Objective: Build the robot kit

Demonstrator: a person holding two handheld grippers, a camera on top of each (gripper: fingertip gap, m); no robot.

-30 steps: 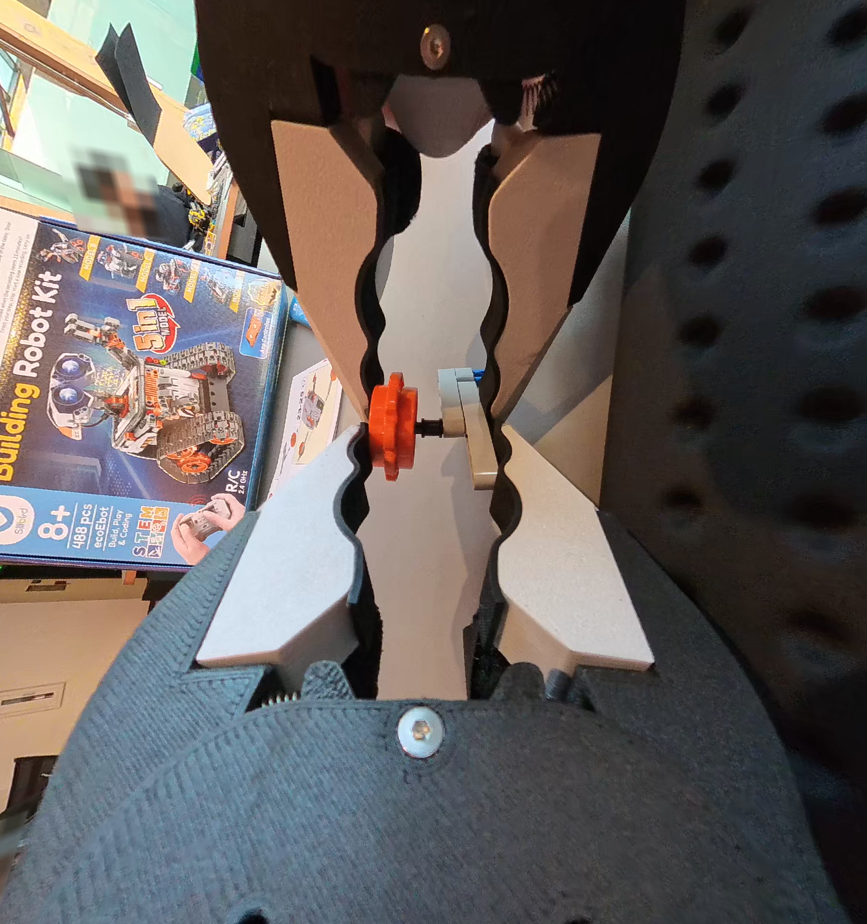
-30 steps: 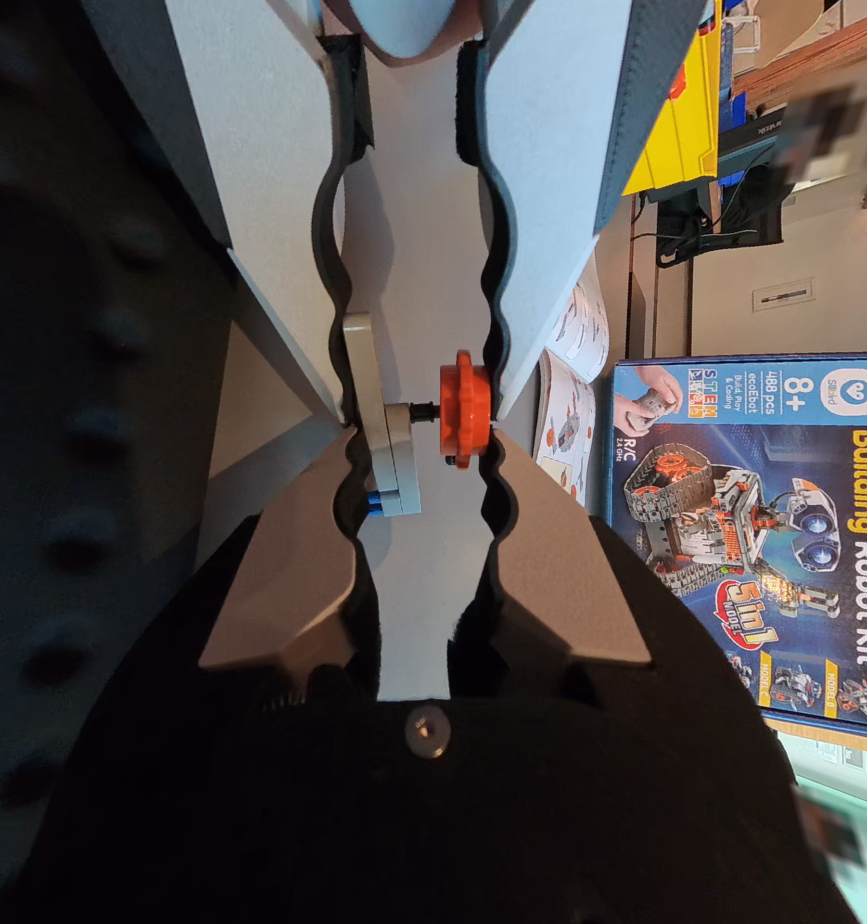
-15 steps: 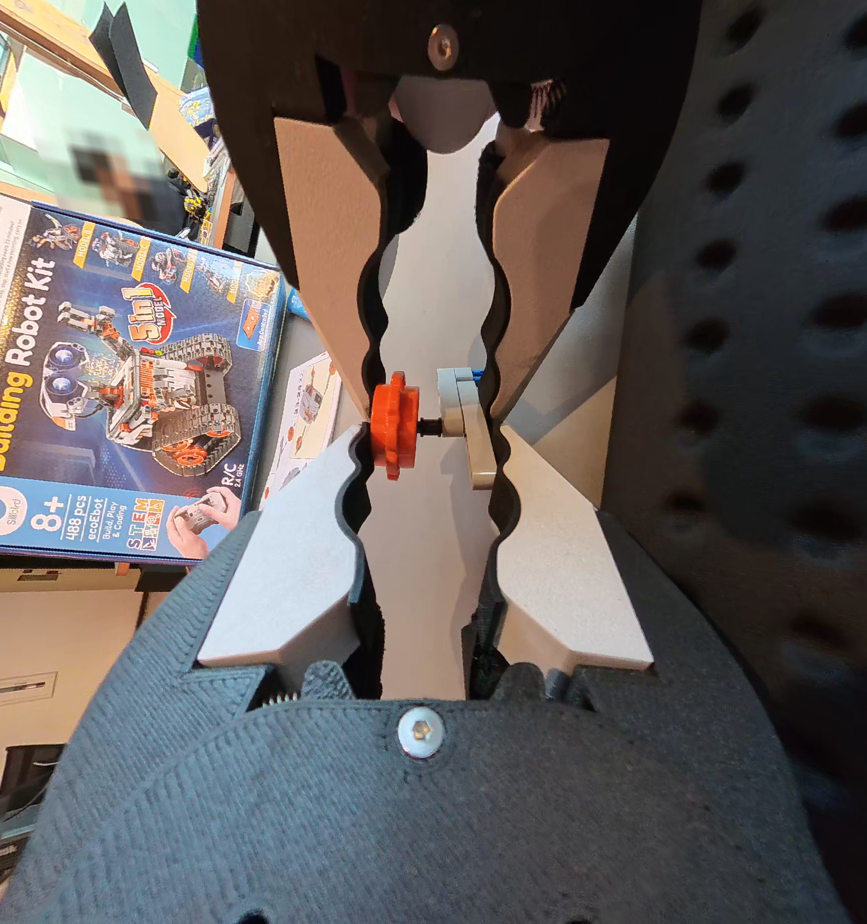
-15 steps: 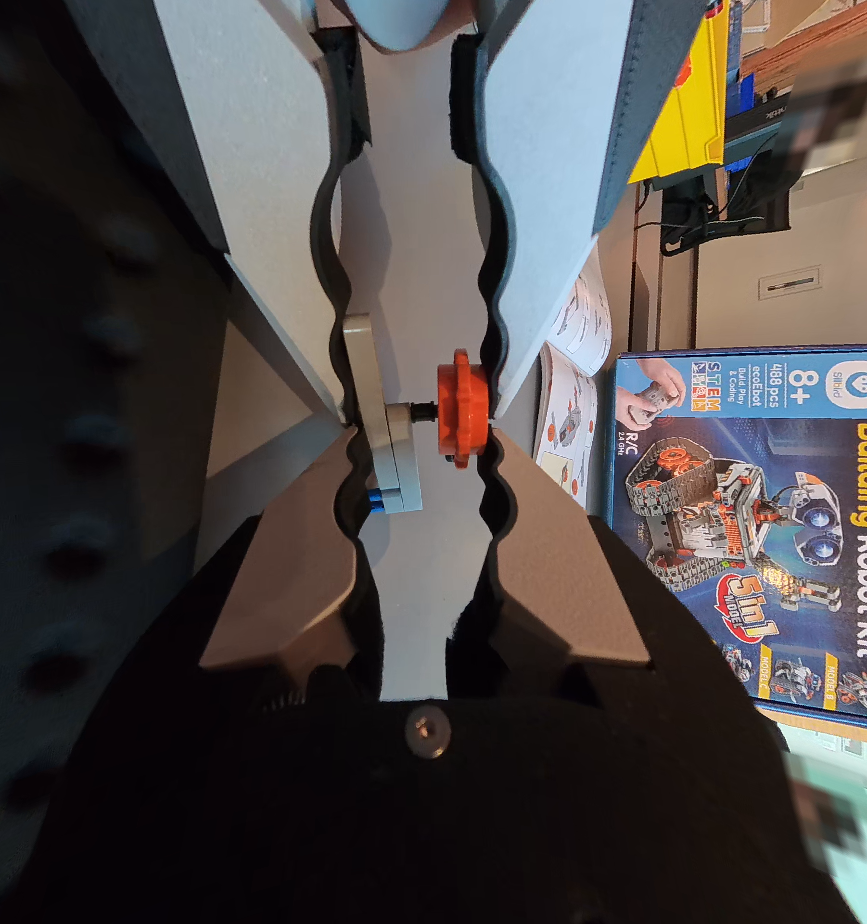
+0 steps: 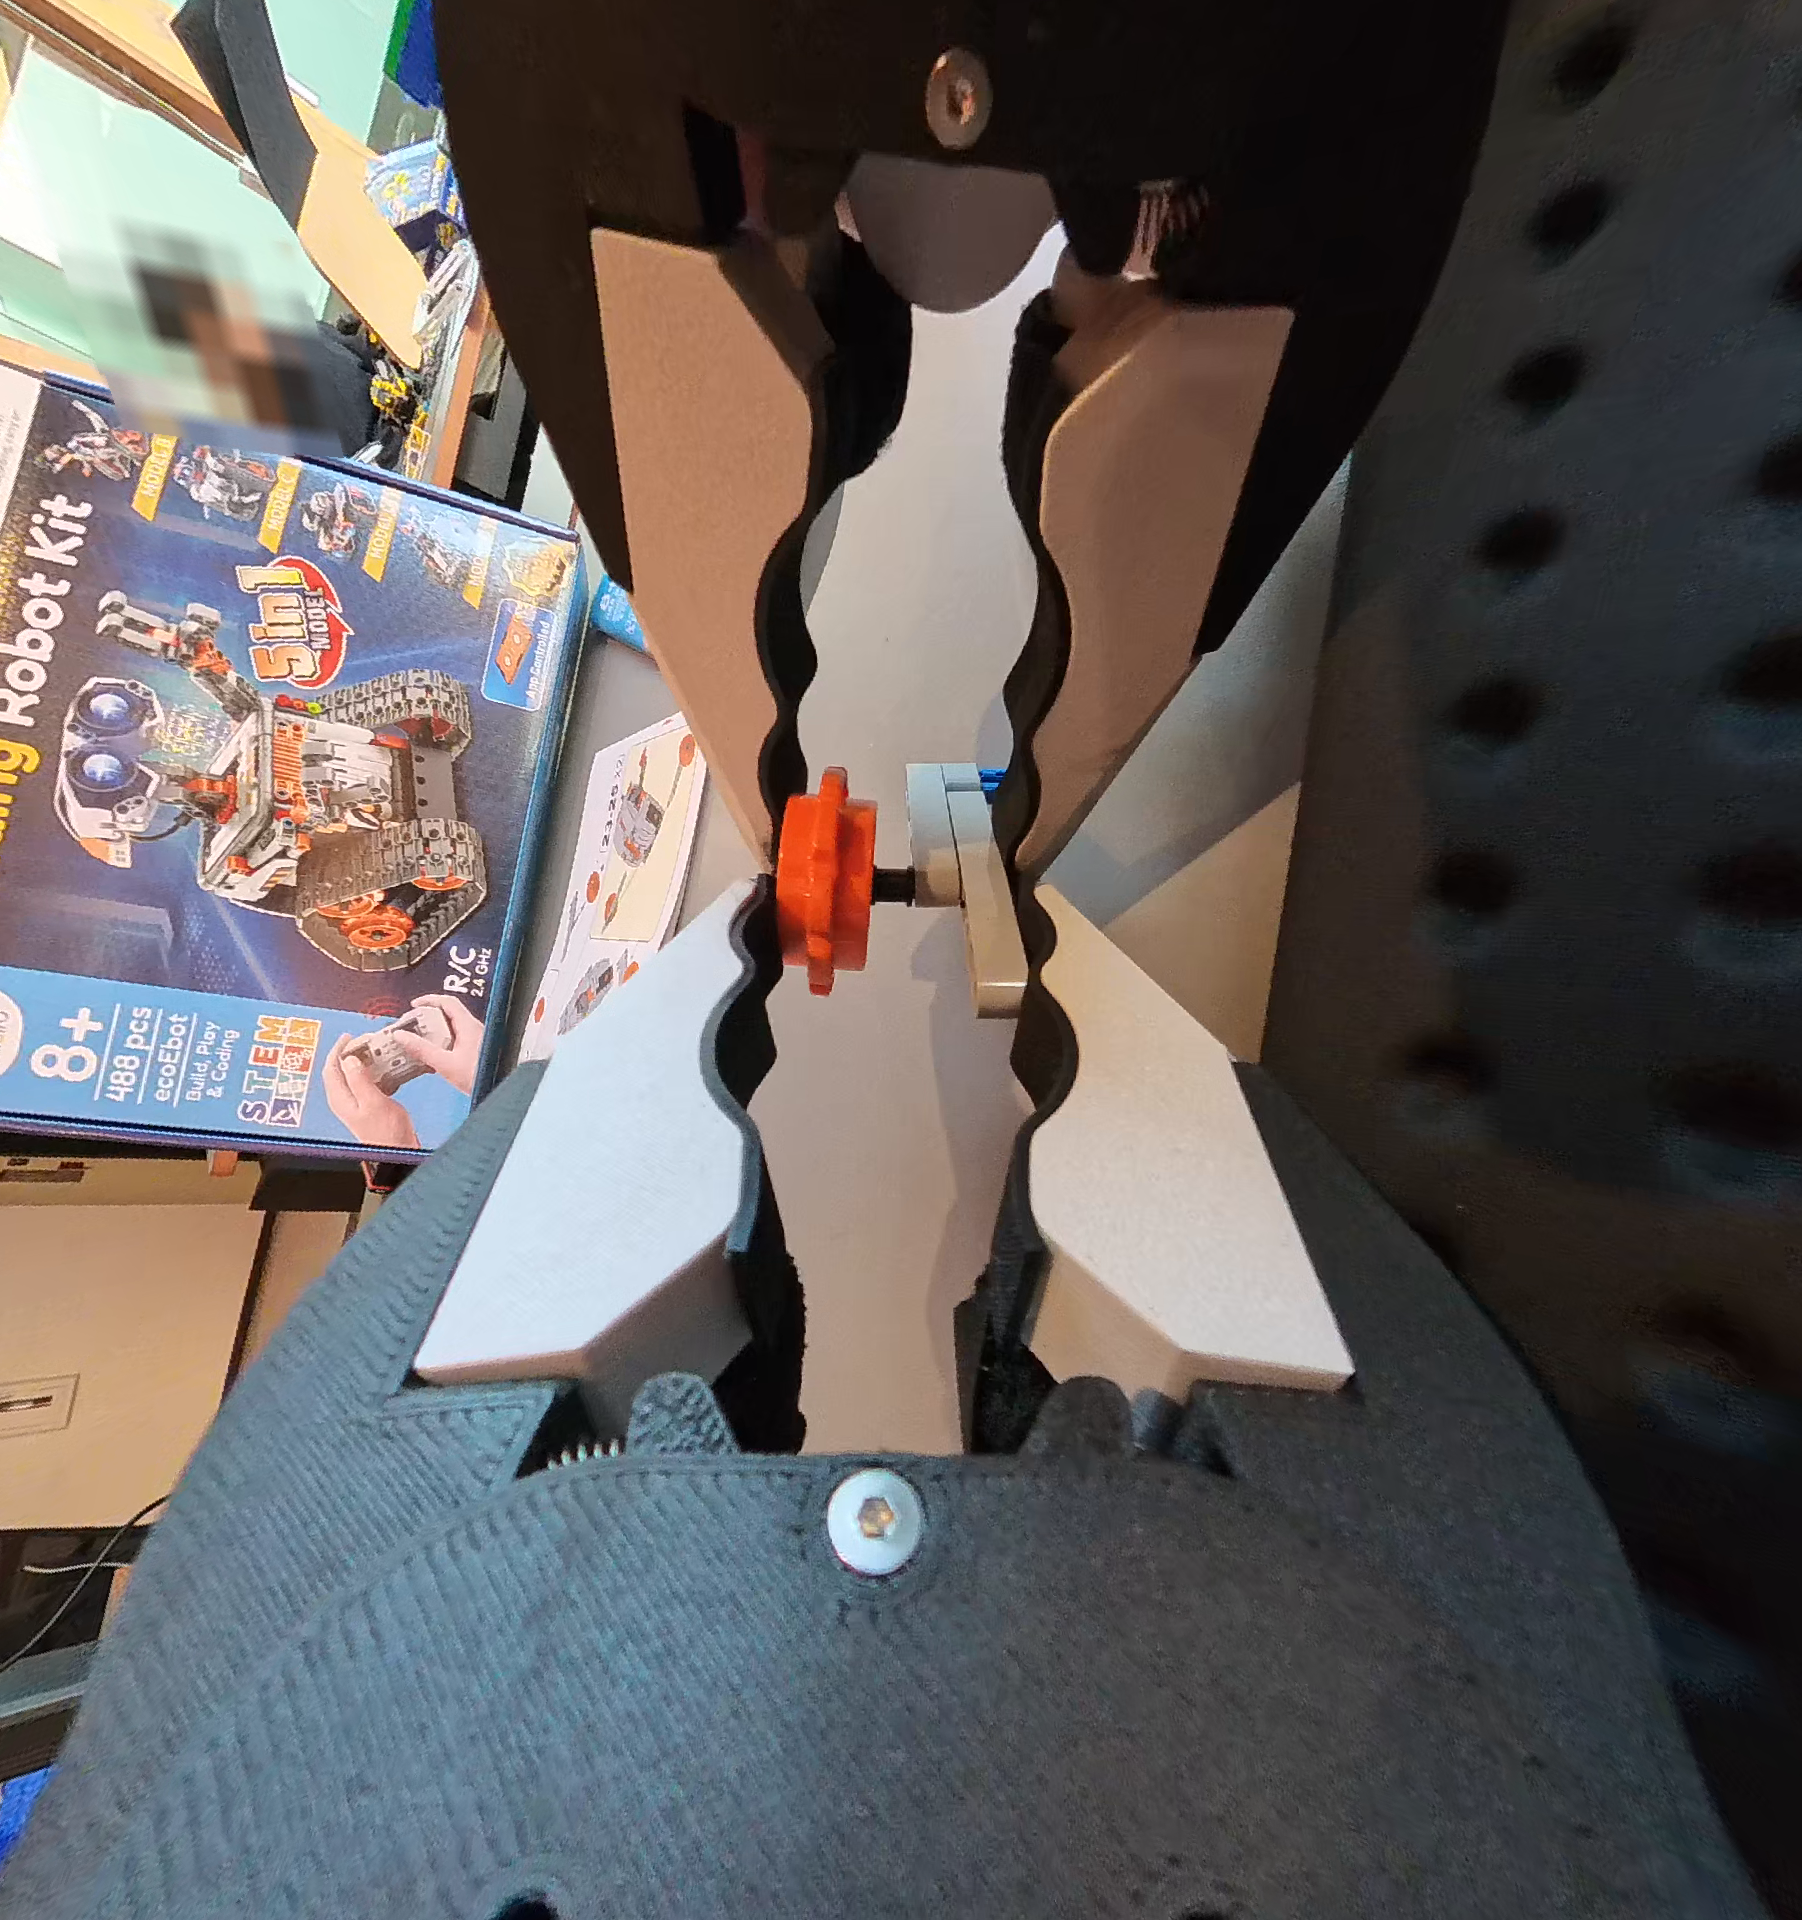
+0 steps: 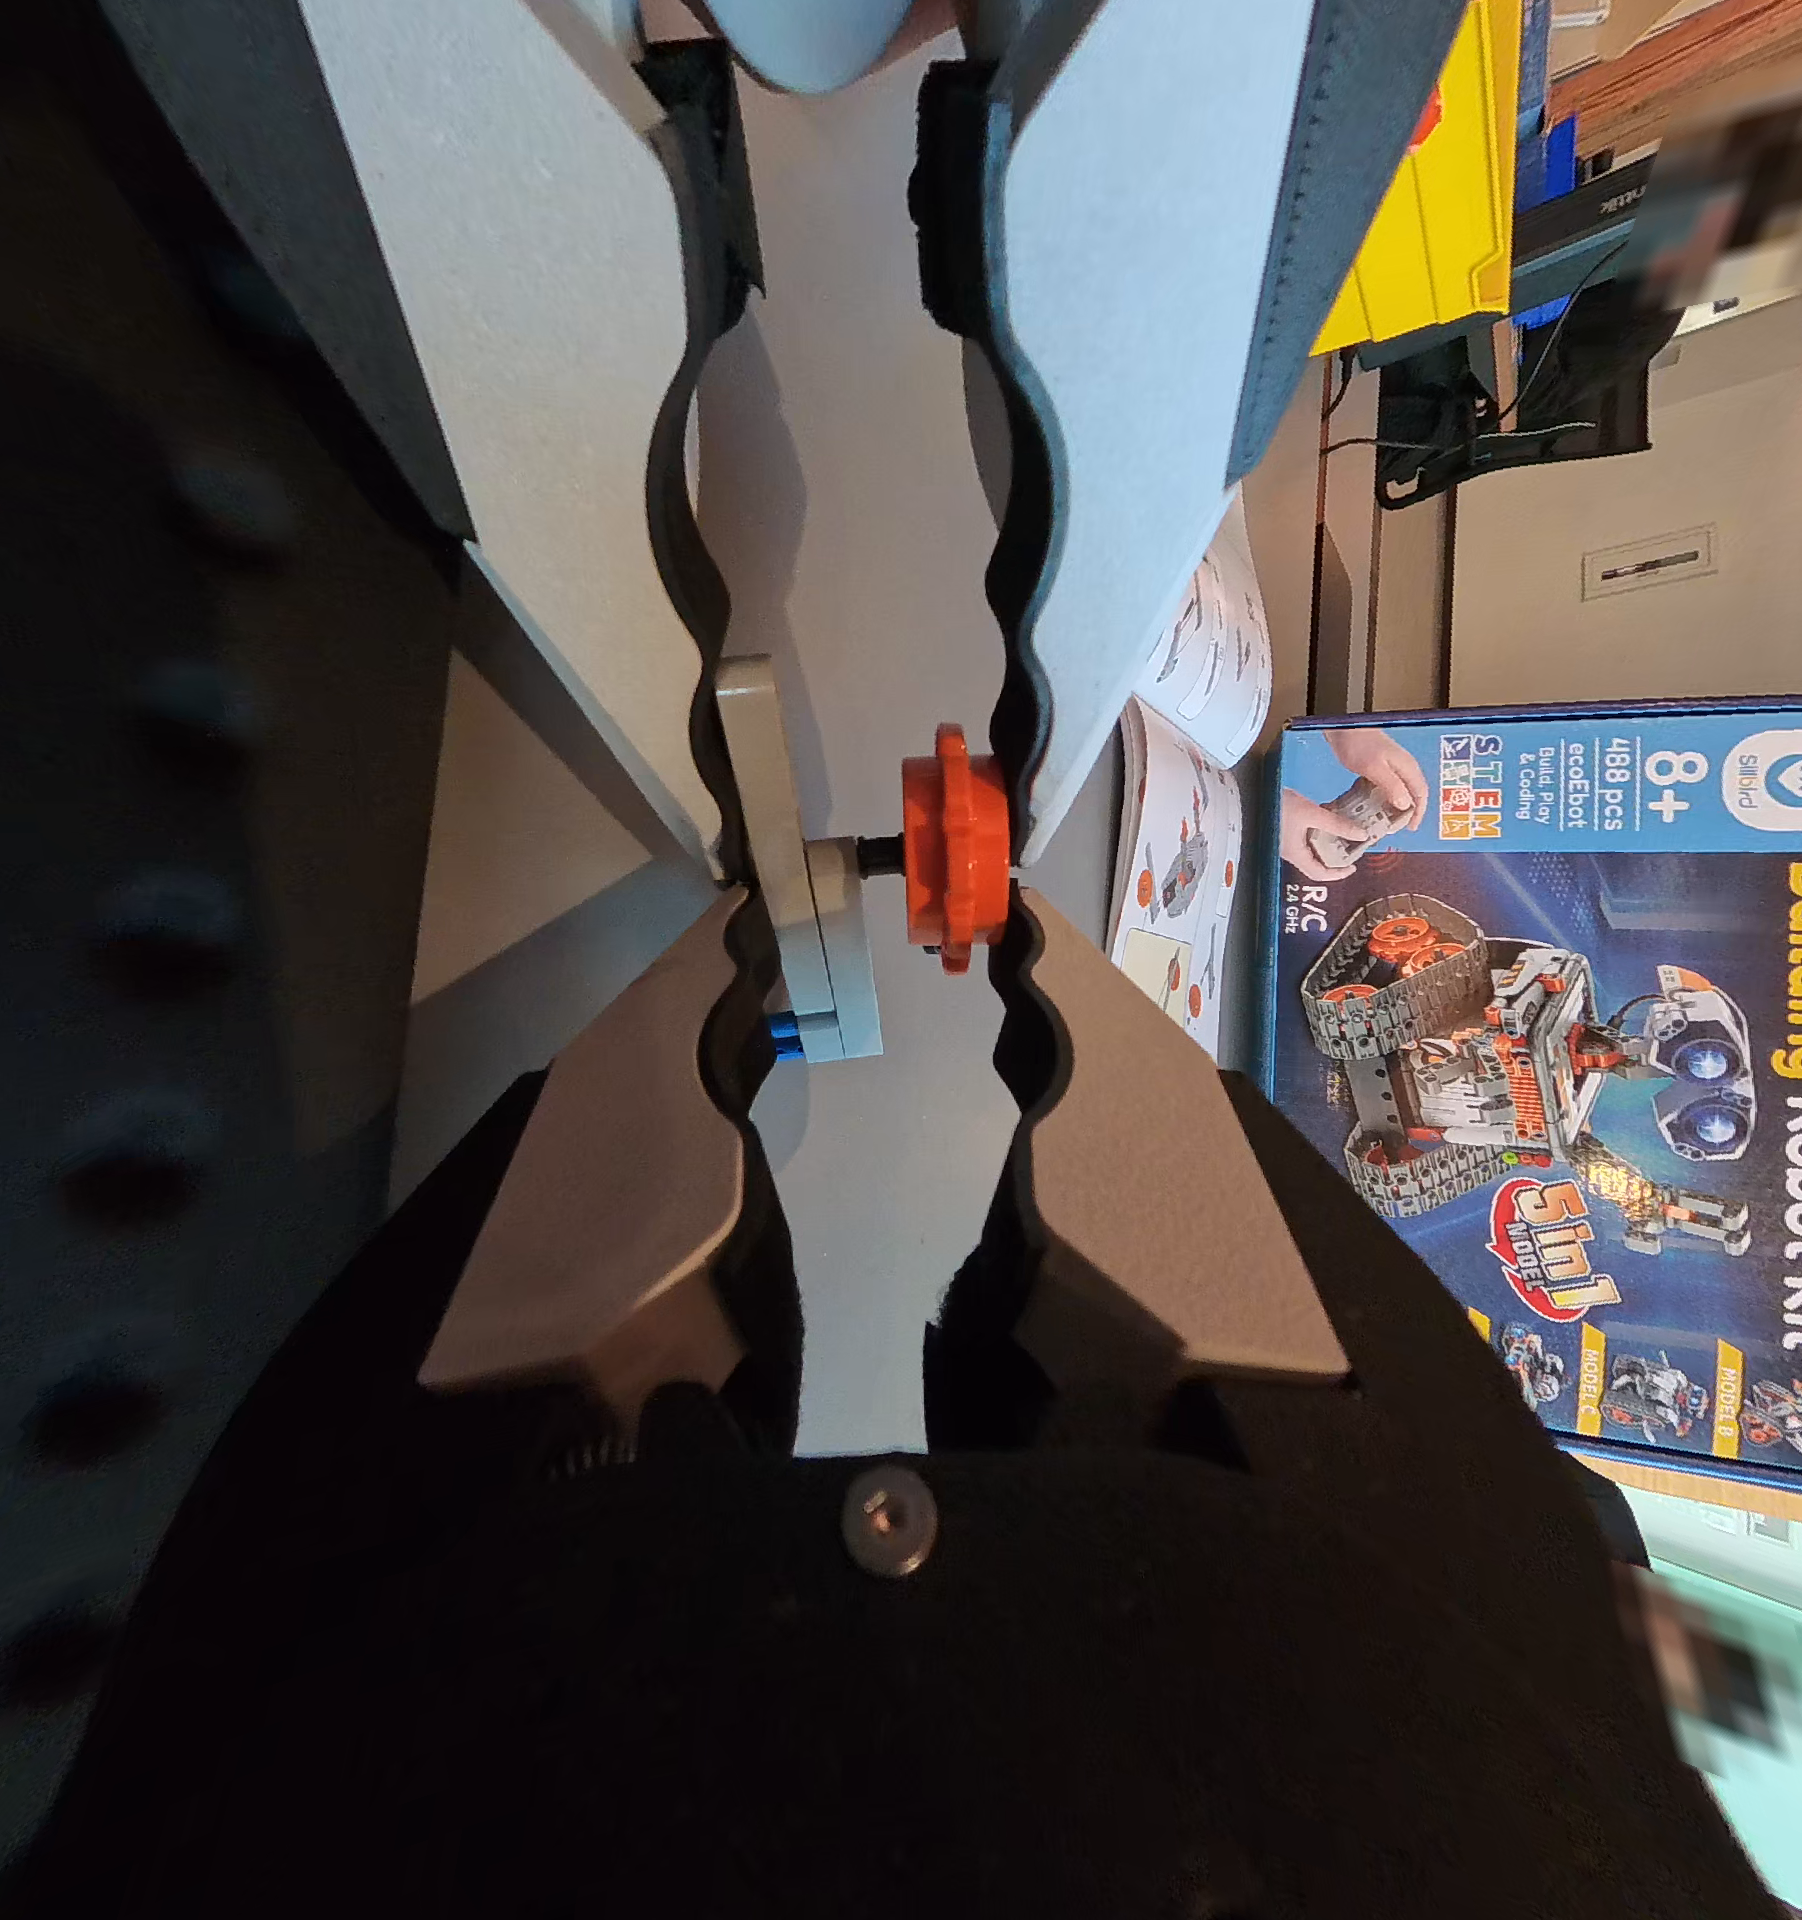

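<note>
A small assembly hangs between both grippers: an orange gear [image 5: 824, 883] on a short black axle, joined to grey beams [image 5: 964, 883] with a blue pin behind them. My left gripper [image 5: 892, 894] and my right gripper [image 6: 871, 904] meet tip to tip, each shut on this assembly. In the right wrist view the orange gear [image 6: 954, 852] sits against the right-hand fingers and the grey beams [image 6: 803, 914] against the left-hand ones. The right gripper [image 5: 892, 831] comes in from the top of the left wrist view, and the left gripper [image 6: 871, 847] from the top of the right wrist view.
A blue robot kit box [image 5: 232, 790] [image 6: 1562, 1039] stands beside an open instruction booklet [image 5: 627, 862] [image 6: 1188, 790] on the pale table [image 5: 907, 1195]. A dark perforated surface [image 5: 1603, 831] stands close on the other side. A yellow bin [image 6: 1427, 187] is farther back. My two grippers' fingertips are within a few centimetres of each other.
Both grippers stay clamped on the assembly. The background shifts a little in both views, so the pair has drifted slightly together.
</note>
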